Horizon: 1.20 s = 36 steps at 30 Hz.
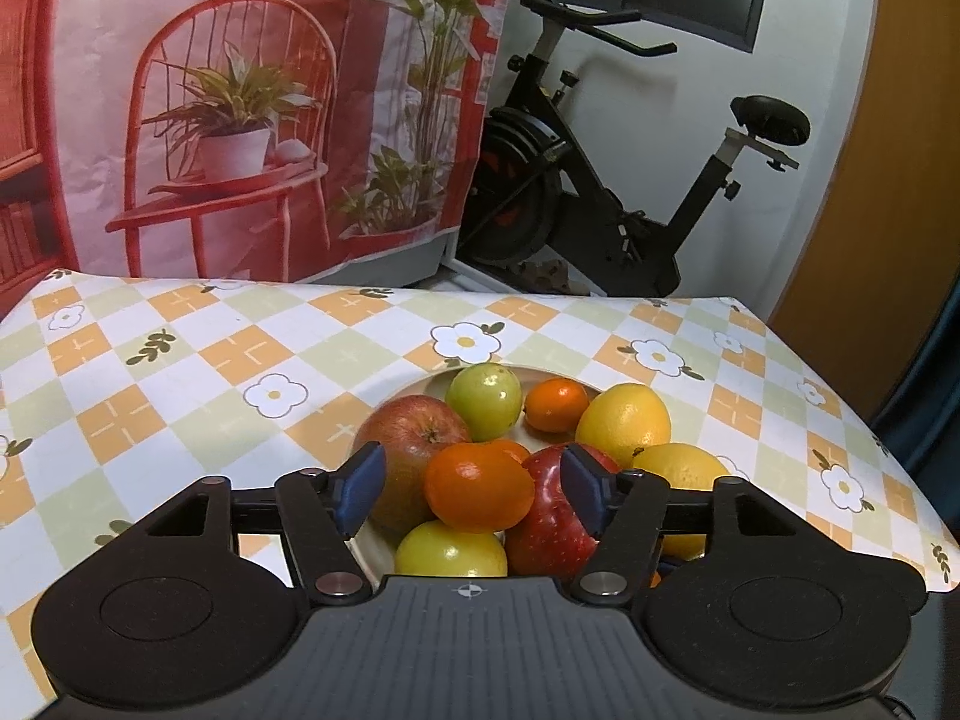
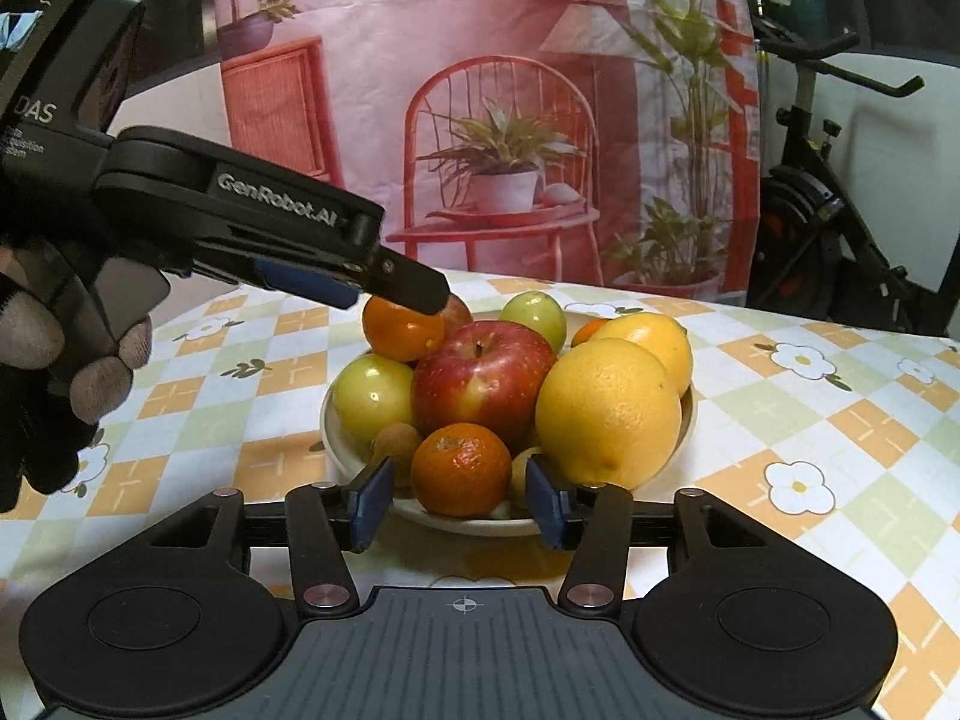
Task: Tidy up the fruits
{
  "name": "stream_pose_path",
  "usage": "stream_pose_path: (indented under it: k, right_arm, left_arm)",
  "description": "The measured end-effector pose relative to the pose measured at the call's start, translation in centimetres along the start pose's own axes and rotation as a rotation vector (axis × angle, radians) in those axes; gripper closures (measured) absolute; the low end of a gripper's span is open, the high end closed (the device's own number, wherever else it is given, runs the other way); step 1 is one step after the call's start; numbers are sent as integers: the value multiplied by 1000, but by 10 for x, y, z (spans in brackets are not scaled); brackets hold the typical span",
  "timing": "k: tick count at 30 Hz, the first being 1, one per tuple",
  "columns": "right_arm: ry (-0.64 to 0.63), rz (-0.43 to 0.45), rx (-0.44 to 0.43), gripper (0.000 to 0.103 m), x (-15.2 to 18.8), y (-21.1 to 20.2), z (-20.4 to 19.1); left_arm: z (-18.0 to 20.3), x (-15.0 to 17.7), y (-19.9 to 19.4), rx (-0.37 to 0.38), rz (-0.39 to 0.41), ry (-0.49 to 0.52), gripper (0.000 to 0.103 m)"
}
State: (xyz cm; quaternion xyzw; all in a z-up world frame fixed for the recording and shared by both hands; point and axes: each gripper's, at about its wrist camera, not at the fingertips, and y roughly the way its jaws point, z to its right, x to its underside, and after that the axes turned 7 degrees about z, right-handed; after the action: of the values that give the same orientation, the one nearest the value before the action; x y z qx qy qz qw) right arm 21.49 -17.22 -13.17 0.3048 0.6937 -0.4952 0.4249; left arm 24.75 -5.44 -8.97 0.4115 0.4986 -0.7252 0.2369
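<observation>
Fruit fills the shallow cream ceramic bowl (image 2: 690,414) on the checked flowered tablecloth (image 1: 180,372), so the sorting looks nearly finished. Left gripper (image 1: 474,489) stands parted around a small orange mandarin (image 1: 479,486) atop the pile, pads clear; right gripper (image 2: 462,501) stands open astride another speckled mandarin (image 2: 459,468) at the near rim.

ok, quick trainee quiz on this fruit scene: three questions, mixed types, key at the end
1. True or false: the plate holds only apples.
2. Which fruit sits between the fingers of the right tool? A lemon, B tangerine, C red apple.
3. Fill in: behind the table stands an exercise ___.
Key: 1 false; 2 B; 3 bike.
</observation>
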Motion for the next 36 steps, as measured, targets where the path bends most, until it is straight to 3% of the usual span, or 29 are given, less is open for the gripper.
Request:
stream_pose_path:
  k: [9,11,13,17,22,36]
  right_arm:
    - [13,11,-20,47,0,-5,2]
    - [15,16,-27,42,0,-8,1]
    - [22,16,-37,27,0,-11,1]
    - [34,0,-66,18,-5,-20,-2]
    - [62,19,-35,1,-11,-42,0]
    - [265,103,102,0,-46,-111,21]
  left_arm:
    - [-7,1,-21,-30,9,-3,27]
    - [-10,2,-27,-36,10,-7,24]
    - [-11,2,-33,-41,-1,-9,17]
    - [-13,3,-51,-56,9,-2,13]
    - [-13,2,-75,-108,55,16,1]
    - [9,-8,-147,-137,149,33,0]
